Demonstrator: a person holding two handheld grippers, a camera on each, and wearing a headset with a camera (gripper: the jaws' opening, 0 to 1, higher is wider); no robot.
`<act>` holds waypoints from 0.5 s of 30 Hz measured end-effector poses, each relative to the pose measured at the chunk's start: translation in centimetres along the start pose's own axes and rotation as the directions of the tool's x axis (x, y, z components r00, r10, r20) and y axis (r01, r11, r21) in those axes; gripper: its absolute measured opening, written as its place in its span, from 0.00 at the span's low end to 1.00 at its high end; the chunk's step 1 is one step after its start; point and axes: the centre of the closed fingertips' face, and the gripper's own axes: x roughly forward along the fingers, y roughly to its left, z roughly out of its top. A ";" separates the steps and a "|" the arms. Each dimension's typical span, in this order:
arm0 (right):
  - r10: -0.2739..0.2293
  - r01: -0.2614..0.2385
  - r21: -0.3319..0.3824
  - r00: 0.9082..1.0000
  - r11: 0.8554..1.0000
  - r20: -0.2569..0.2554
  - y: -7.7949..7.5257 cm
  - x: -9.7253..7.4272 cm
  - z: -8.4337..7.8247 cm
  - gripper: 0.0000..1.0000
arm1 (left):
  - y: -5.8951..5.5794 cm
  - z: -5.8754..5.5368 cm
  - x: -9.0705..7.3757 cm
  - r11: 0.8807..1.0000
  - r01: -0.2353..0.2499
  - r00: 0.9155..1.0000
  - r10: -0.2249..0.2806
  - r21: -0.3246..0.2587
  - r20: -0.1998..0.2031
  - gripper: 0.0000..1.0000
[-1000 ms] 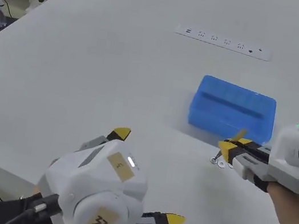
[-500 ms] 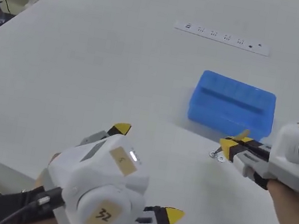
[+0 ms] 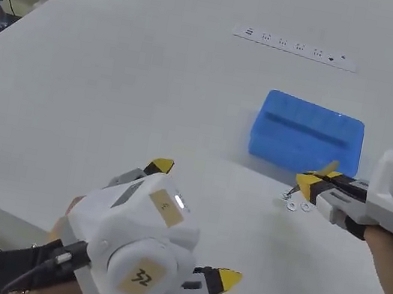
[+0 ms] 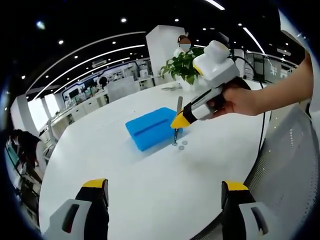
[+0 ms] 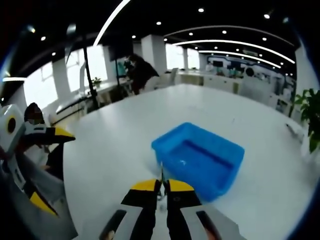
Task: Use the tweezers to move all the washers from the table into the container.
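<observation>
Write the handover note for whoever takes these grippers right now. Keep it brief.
Left gripper: open, holding nothing, near the table's near edge.
Right gripper: shut on the tweezers, their tips down at the washers.
Washers: a small cluster on the table, just in front of the blue container.
Done: cannot tell whether any washer is in the container yet.
Left: lift each washer with the tweezers and drop it into the container.

The worktop [image 3: 152,94] is finished smooth and matt white. The container [image 3: 309,133] is moulded in blue plastic with a slight sheen. The washers [image 3: 297,206] and tweezers [image 4: 178,107] are seen as bare grey metal.
</observation>
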 end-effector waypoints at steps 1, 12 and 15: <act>-0.002 0.002 -0.002 1.000 1.000 0.005 -0.1 -0.1 0.3 0.02 | -0.1 0.1 0.0 1.000 0.006 1.000 -0.006 -0.002 0.004 0.96; -0.014 0.015 -0.022 0.998 1.000 0.056 -0.9 -0.7 3.3 0.03 | -0.1 0.0 0.1 1.000 0.005 1.000 -0.005 0.003 0.002 0.96; -0.019 0.021 -0.022 0.998 1.000 0.065 -1.0 -0.7 3.8 0.03 | -0.1 -0.1 0.1 1.000 0.005 1.000 -0.005 0.004 -0.004 0.96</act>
